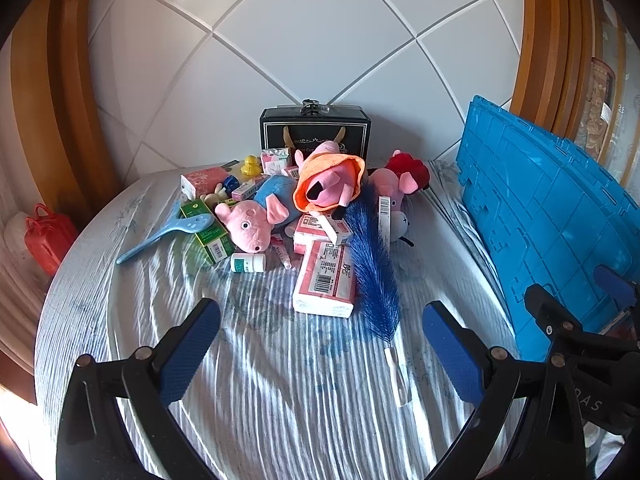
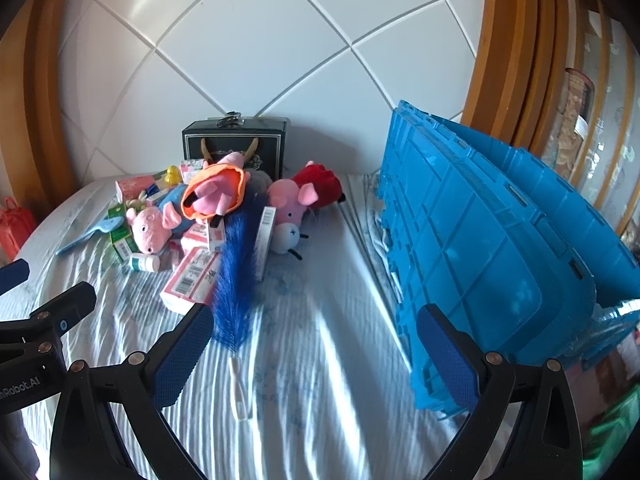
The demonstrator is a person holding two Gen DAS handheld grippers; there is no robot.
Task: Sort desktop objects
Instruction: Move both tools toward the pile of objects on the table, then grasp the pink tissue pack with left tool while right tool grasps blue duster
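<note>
A heap of objects lies at the back of the cloth-covered table (image 1: 260, 380): pink pig plush toys (image 1: 252, 224), one in an orange hood (image 1: 330, 182), a blue feather duster (image 1: 374, 276), pink tissue packs (image 1: 326, 280), green boxes (image 1: 208, 236), a white pill bottle (image 1: 248, 263), a blue comb (image 1: 164, 232) and a yellow duck (image 1: 251, 166). The heap also shows in the right wrist view (image 2: 208, 216). My left gripper (image 1: 320, 348) is open and empty in front of the heap. My right gripper (image 2: 312, 352) is open and empty, near the duster handle (image 2: 239, 388).
A large blue plastic crate (image 2: 480, 256) with its lid flaps up stands at the right of the table (image 1: 552, 216). A black gift bag (image 1: 316, 132) stands behind the heap against the tiled wall. A red bag (image 1: 46, 236) sits off the table's left edge.
</note>
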